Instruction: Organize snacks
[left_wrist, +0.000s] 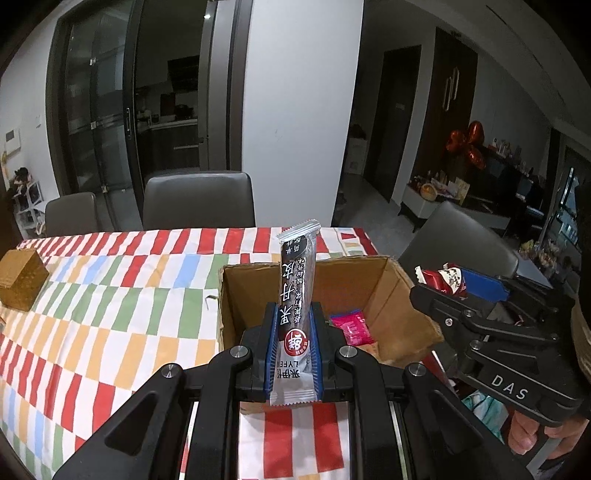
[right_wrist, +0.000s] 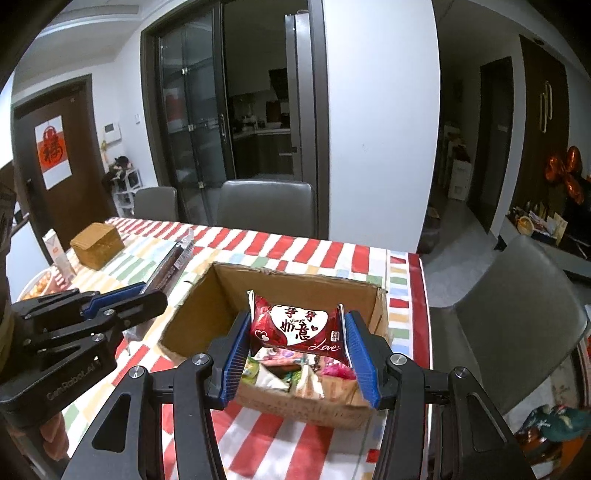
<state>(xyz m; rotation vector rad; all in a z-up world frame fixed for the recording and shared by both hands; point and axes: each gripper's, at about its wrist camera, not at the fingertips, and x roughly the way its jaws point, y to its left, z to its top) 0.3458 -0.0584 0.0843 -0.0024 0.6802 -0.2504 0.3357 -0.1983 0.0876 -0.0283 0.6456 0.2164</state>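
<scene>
My left gripper (left_wrist: 294, 314) is shut on a long black and silver snack stick (left_wrist: 297, 280), held upright over the near wall of an open cardboard box (left_wrist: 373, 291). My right gripper (right_wrist: 295, 325) is shut on a red snack packet with a white heart (right_wrist: 297, 326), held above the same box (right_wrist: 192, 314), which holds several snack packets (right_wrist: 291, 373). The right gripper with its red packet (left_wrist: 448, 280) shows at the right of the left wrist view. The left gripper (right_wrist: 144, 291) with the stick (right_wrist: 173, 258) shows at the left of the right wrist view.
The table has a red, green and orange striped cloth (left_wrist: 110, 314). A woven golden box (right_wrist: 96, 244) sits at the far left, a carton (right_wrist: 59, 254) beside it. Grey chairs (right_wrist: 266, 203) stand behind the table and one (right_wrist: 517, 317) at its right.
</scene>
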